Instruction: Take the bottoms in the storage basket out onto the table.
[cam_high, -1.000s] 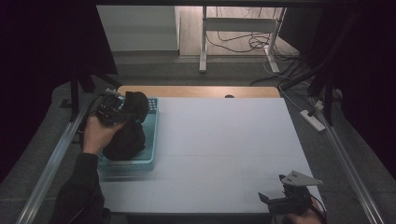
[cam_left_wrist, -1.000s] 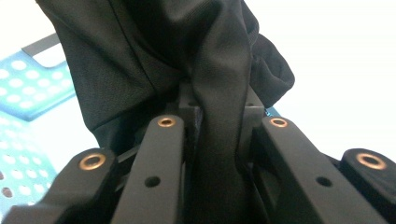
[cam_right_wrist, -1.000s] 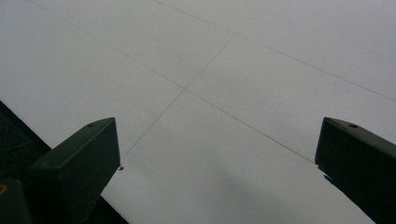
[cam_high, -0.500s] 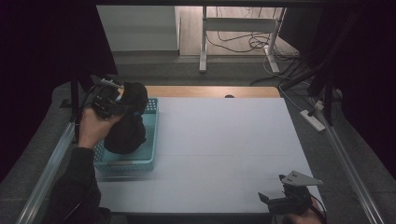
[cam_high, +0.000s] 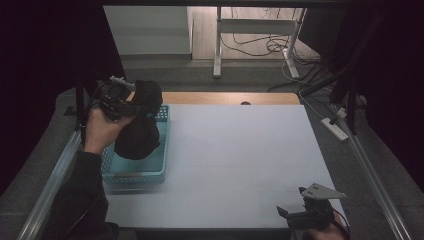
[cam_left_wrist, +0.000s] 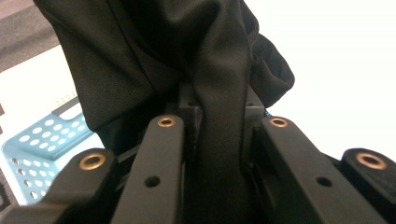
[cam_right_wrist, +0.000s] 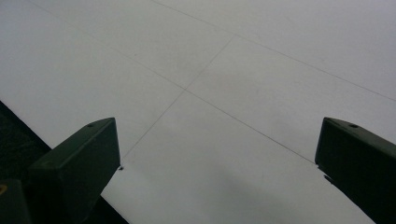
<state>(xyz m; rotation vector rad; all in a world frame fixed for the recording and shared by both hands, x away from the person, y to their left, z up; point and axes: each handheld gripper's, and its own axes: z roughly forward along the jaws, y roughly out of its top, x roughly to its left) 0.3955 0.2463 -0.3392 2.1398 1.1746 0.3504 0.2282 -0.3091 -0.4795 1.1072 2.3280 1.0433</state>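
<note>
At nine o'clock on the bench (cam_high: 240, 160), the left claw (cam_high: 131, 102) grips a black cloth (cam_high: 140, 125), its lower folds hanging into the blue basket (cam_high: 135, 172). At five o'clock, by the near edge, the right claw (cam_high: 295, 216) gapes wide, holding nothing.

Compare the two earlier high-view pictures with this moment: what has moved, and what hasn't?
The left gripper, shut on the black cloth, has risen and drawn the cloth higher out of the blue basket; its lower end still hangs inside the basket. The grip itself is unchanged. The basket kept its place, and the right gripper stayed open at the table's near right corner.
</note>
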